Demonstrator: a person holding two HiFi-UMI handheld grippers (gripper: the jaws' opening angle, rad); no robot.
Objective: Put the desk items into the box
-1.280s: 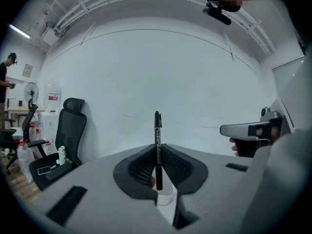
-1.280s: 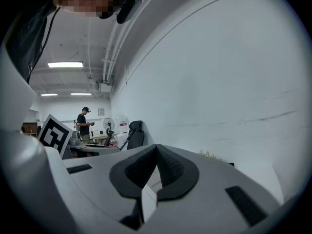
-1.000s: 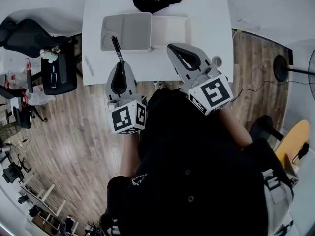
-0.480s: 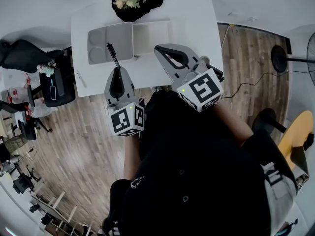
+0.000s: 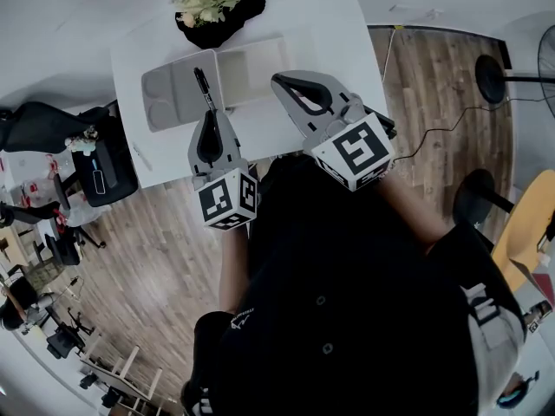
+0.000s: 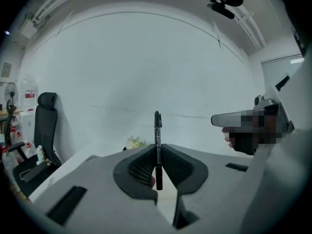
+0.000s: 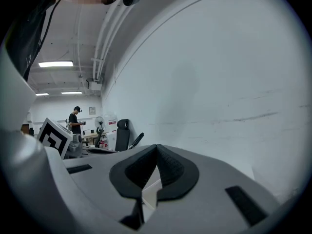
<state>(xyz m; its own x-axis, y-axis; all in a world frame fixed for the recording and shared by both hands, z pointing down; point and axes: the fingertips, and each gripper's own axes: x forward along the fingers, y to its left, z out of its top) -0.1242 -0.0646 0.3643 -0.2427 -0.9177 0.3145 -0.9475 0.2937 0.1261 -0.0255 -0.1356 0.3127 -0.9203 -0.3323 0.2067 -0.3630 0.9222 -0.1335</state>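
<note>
A black pen [image 5: 202, 87] stands upright between the jaws of my left gripper [image 5: 208, 118], which is shut on its lower half. The pen [image 6: 157, 145] rises above the left gripper [image 6: 157, 154] in the left gripper view. In the head view its top lies over the right edge of the grey box half [image 5: 173, 100], which sits on the white desk [image 5: 338, 24] beside the white box half [image 5: 253, 66]. My right gripper [image 5: 282, 83] hovers by the white half's front edge, shut with nothing in it. Its pads [image 7: 165, 167] meet in the right gripper [image 7: 156, 149] view.
A black bag with flowers [image 5: 214, 9] lies behind the box. A white pen [image 5: 139, 156] rests near the desk's left front edge. Black office chairs [image 5: 104, 167] stand left of the desk, a round stand base [image 5: 488, 76] and a cable to the right. A person [image 7: 75, 118] stands far off.
Both grippers have moved forward over the desk's front, the left still holding the pen. The desk and box now sit further left in the head view.
</note>
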